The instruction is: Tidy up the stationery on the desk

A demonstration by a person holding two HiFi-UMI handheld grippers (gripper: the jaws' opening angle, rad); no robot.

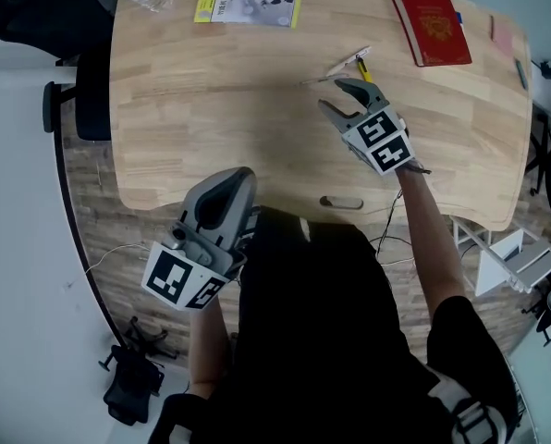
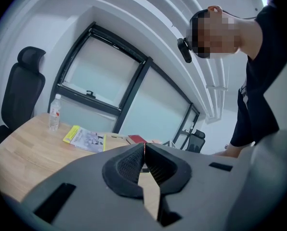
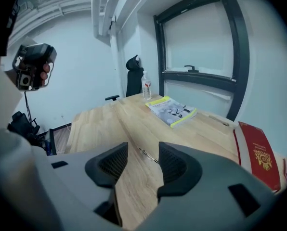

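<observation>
Right gripper [image 1: 335, 96]: fingers wide apart, empty, over thin pen [image 3: 148, 155] mid-desk [image 1: 211, 109], toward far edge. Left gripper [image 2: 144, 150]: fingers together, empty, by near edge. Danger: pen thin, flat; fingers may slip, push it away.

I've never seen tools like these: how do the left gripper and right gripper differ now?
The left gripper has its jaws pressed together; the right gripper's stand apart. The left gripper is held back at the desk's near edge, by the person's body; the right gripper is out over the desk, near the pens. Both are grey, carry marker cubes and hold nothing.
</observation>
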